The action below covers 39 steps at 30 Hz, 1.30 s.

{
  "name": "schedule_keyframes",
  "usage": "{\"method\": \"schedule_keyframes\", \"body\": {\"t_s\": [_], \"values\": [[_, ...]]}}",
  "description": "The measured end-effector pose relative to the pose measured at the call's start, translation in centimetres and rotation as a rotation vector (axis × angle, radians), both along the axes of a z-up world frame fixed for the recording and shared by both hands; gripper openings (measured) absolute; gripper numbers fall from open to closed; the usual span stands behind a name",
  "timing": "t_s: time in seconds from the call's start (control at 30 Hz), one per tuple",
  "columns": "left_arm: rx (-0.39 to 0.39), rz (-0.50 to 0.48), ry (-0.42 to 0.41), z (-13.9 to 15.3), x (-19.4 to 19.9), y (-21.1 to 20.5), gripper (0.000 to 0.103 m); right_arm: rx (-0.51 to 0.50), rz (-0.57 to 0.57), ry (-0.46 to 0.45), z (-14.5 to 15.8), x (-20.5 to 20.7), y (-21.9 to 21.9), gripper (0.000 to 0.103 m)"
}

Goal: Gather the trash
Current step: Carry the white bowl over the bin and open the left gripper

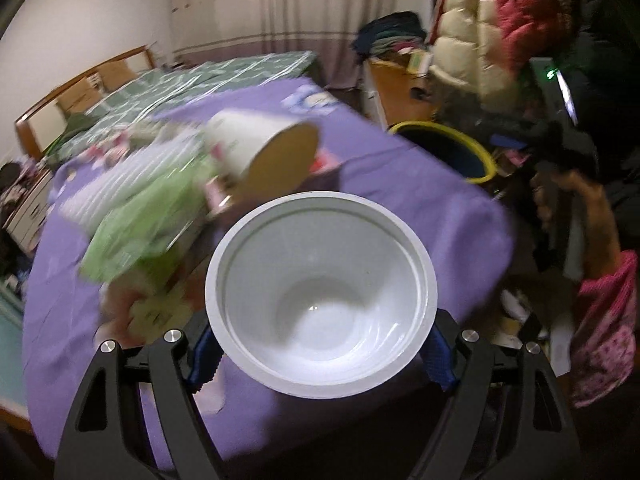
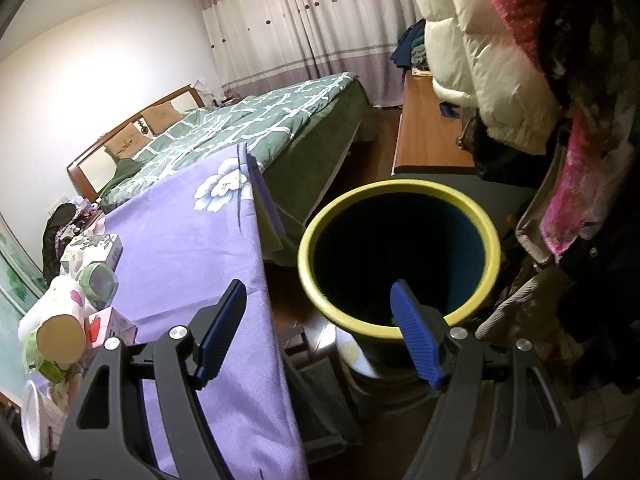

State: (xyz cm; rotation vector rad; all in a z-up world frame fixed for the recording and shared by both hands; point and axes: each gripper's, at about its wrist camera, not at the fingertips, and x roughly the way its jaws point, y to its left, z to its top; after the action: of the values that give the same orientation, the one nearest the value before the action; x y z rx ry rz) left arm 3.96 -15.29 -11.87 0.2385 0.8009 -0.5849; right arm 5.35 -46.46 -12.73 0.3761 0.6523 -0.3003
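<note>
My left gripper (image 1: 320, 354) is shut on a white plastic bowl (image 1: 320, 280), held above the purple tablecloth (image 1: 400, 168) with its opening toward the camera. Behind it lies a blurred heap of trash: a paper cup (image 1: 260, 148) on its side and green wrappers (image 1: 140, 216). The yellow-rimmed bin (image 1: 460, 148) stands past the table's right edge. My right gripper (image 2: 316, 336) is open and empty, hovering beside the bin (image 2: 400, 252), whose dark inside shows. The trash heap (image 2: 72, 304) and the bowl's rim (image 2: 30, 420) sit at the far left of the right wrist view.
A bed with a green quilt (image 2: 248, 120) lies behind the table. A wooden desk (image 2: 428, 128) and hanging jackets (image 2: 480, 60) crowd the right side. Clothes (image 2: 532, 300) pile beside the bin. The person's hand with the right gripper (image 1: 560, 168) shows at the right.
</note>
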Motion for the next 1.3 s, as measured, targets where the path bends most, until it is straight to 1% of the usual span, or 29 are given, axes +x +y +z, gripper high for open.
{"method": "schedule_keyframes", "body": {"t_s": [0.13,0.27,0.4,0.53,0.7,0.77,0.87,0.97,1.03,1.07,1.1,1.17,1.27,1.3], "values": [[-0.056,-0.051,0.012,1.5,1.8,-3.4,0.080,-0.030,-0.043,-0.001,0.5,-1.4,-1.0,0.071],[-0.040,-0.083,-0.020,2.4,4.2,-7.9,0.080,-0.062,-0.091,0.004,0.7,-2.8,-2.6,0.071],[-0.036,-0.132,0.003,2.5,7.6,-13.9,0.080,-0.085,-0.149,-0.001,1.1,-4.4,-4.4,0.071],[-0.018,-0.164,0.005,2.0,10.0,-19.3,0.080,-0.097,-0.183,-0.013,1.4,-5.8,-5.7,0.071],[0.013,-0.186,0.055,0.7,13.5,-25.7,0.080,-0.098,-0.206,-0.022,1.5,-7.1,-7.3,0.072],[0.020,-0.199,0.070,0.1,14.1,-27.3,0.080,-0.096,-0.215,-0.022,1.4,-7.6,-8.0,0.073],[0.035,-0.224,0.092,-1.0,15.0,-30.8,0.080,-0.092,-0.242,-0.010,0.9,-8.3,-9.1,0.074],[0.039,-0.234,0.096,-1.8,16.1,-33.8,0.080,-0.076,-0.256,0.002,0.2,-8.5,-10.0,0.074],[0.046,-0.234,0.096,-2.2,17.0,-35.2,0.082,-0.067,-0.259,0.014,-0.3,-8.3,-10.3,0.074],[0.055,-0.237,0.100,-2.5,17.3,-35.8,0.092,-0.063,-0.259,0.018,-0.5,-8.1,-10.4,0.074],[0.065,-0.230,0.098,-2.8,17.8,-36.4,0.097,-0.058,-0.257,0.022,-0.6,-8.0,-10.4,0.074],[0.072,-0.193,0.087,-2.8,18.6,-36.5,0.098,-0.055,-0.250,0.028,-0.8,-7.7,-10.3,0.074],[0.024,-0.166,0.117,-2.0,18.8,-34.8,0.098,-0.059,-0.239,0.031,-0.9,-7.3,-9.9,0.074],[0.000,-0.162,0.110,-1.0,18.3,-33.5,0.098,-0.060,-0.234,0.032,-0.9,-7.3,-9.7,0.074]]}}
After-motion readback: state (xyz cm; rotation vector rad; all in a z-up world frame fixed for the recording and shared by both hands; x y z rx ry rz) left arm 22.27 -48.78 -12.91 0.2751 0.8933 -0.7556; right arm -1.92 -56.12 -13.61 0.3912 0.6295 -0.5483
